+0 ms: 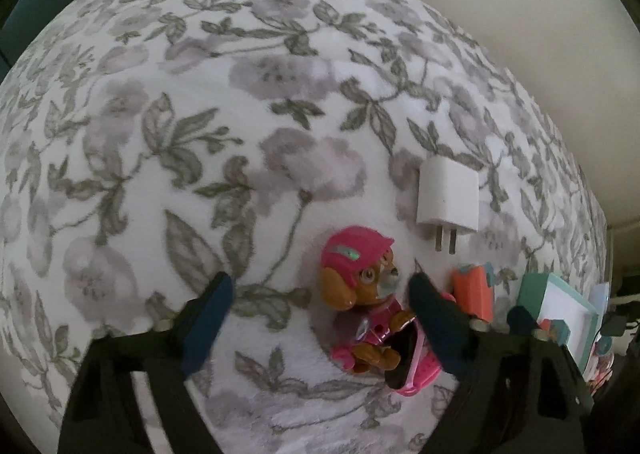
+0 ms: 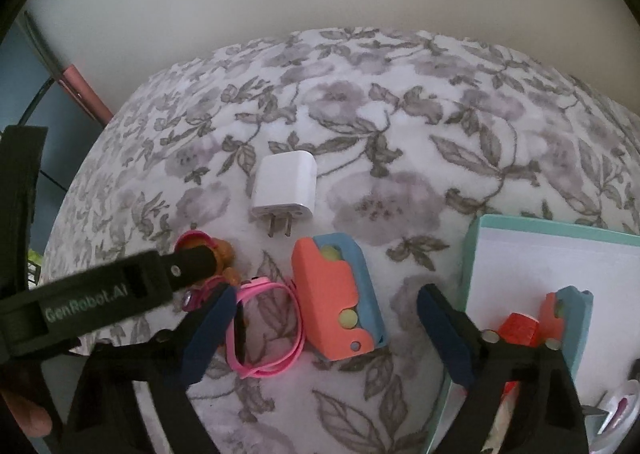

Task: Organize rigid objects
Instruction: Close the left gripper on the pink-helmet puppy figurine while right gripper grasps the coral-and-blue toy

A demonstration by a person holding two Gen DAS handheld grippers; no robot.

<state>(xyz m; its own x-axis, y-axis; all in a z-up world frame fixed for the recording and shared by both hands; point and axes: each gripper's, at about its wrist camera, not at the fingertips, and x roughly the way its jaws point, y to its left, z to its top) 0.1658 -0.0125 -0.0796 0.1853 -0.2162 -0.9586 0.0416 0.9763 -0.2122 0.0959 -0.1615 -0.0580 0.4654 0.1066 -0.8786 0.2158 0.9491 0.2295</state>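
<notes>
A pink-helmeted puppy toy figure point(image 1: 362, 296) lies on the floral blanket point(image 1: 200, 134) between the fingers of my open left gripper point(image 1: 320, 294), close to the right finger. A pink watch point(image 2: 262, 328) lies beside it, partly under that finger point(image 1: 434, 324). A white charger plug point(image 1: 448, 200) lies further off. My right gripper point(image 2: 326, 314) is open over an orange-and-blue block point(image 2: 340, 294), which sits between its fingers. The watch is by its left finger. The charger point(image 2: 286, 190) lies beyond. The left gripper's finger point(image 2: 120, 286) covers most of the puppy point(image 2: 222, 254).
A teal-rimmed white tray point(image 2: 520, 254) at the right holds another orange-and-blue block point(image 2: 568, 314) and a red piece point(image 2: 520, 330). The tray also shows at the right of the left wrist view point(image 1: 560, 306). A pale wall is behind the bed.
</notes>
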